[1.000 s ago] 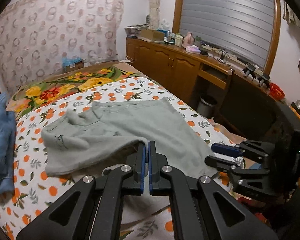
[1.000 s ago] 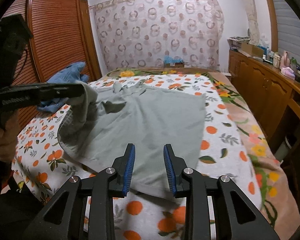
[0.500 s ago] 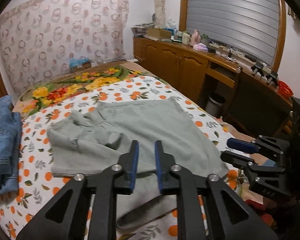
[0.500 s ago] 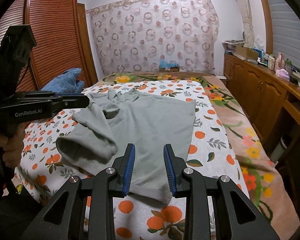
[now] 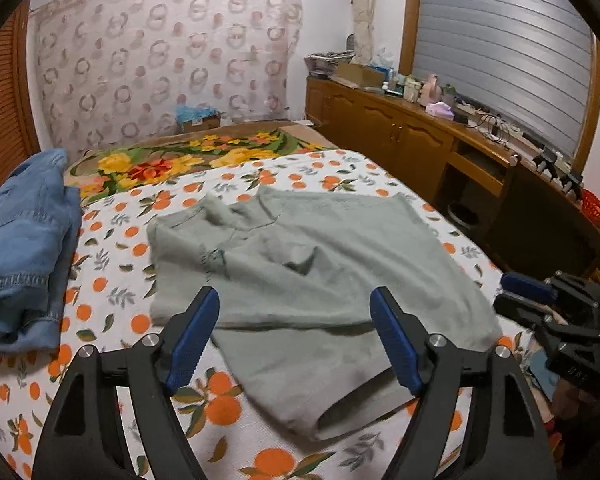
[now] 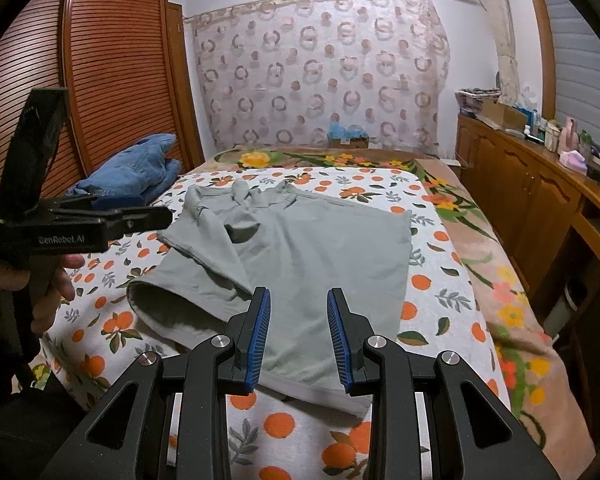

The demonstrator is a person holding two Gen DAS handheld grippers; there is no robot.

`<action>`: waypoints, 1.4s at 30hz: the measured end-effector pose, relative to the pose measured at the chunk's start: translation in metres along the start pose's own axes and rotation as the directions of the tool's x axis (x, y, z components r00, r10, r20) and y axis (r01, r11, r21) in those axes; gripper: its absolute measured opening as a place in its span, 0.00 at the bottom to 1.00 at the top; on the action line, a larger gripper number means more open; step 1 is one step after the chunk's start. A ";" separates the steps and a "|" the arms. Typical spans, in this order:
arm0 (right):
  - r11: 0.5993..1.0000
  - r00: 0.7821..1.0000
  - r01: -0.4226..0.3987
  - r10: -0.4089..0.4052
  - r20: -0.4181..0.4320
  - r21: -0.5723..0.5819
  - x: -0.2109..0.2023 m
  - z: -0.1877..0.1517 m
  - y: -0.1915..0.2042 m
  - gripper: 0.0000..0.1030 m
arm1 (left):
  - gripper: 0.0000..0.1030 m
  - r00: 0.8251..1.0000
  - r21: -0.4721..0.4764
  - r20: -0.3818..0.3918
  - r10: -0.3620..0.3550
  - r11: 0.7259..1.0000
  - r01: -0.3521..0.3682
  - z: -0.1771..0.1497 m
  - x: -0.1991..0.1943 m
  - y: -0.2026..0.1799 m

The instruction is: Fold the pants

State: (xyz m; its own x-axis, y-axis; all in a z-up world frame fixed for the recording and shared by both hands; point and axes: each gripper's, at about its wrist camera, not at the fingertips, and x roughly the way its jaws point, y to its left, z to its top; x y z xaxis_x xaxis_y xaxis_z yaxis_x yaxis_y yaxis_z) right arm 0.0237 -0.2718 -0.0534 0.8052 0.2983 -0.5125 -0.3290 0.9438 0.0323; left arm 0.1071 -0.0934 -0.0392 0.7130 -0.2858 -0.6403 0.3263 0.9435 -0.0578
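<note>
Grey-green pants (image 5: 324, 280) lie on the bed, one leg folded over the other with a loose hem toward me; they also show in the right wrist view (image 6: 312, 256). My left gripper (image 5: 296, 336) is wide open and empty above the near edge of the pants. It appears side-on at the left of the right wrist view (image 6: 156, 218). My right gripper (image 6: 298, 332) is open and empty above the pants' near hem. It shows at the right of the left wrist view (image 5: 516, 292).
The bed has an orange-print sheet (image 6: 440, 316) and a flowered blanket (image 5: 160, 160) at the far end. Blue denim clothes (image 5: 24, 236) are piled at the left edge. A wooden cabinet (image 5: 400, 136) with clutter runs along the right. A wooden wardrobe (image 6: 112, 80) stands left.
My left gripper let go of the pants leg, which dropped onto the bed, and its jaws opened wide. The right gripper stayed open and drew back slightly.
</note>
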 end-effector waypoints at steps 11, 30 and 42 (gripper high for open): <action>0.999 1.000 -0.020 0.019 -0.016 -0.026 0.015 0.005 0.014 0.30 | 0.76 0.999 -0.036 -0.023 0.026 0.999 -0.027 -0.021 -0.002 0.025; 0.999 0.997 -0.029 0.028 -0.068 -0.023 0.051 0.012 0.017 0.38 | 0.76 0.987 -0.012 -0.154 0.036 0.999 -0.038 -0.056 0.027 0.029; 0.997 0.983 -0.073 0.068 -0.169 -0.020 0.081 0.006 0.018 0.38 | 0.76 0.986 -0.027 -0.166 0.022 0.999 -0.027 -0.064 0.030 0.033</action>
State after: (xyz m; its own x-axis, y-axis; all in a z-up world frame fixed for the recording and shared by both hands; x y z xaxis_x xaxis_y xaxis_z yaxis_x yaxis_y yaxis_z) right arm 0.0862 -0.2300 -0.0894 0.6860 0.3338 -0.6465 -0.3965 0.9165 0.0525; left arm 0.0989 -0.0604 -0.1095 0.6067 -0.2334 -0.7599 0.2903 0.9550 -0.0615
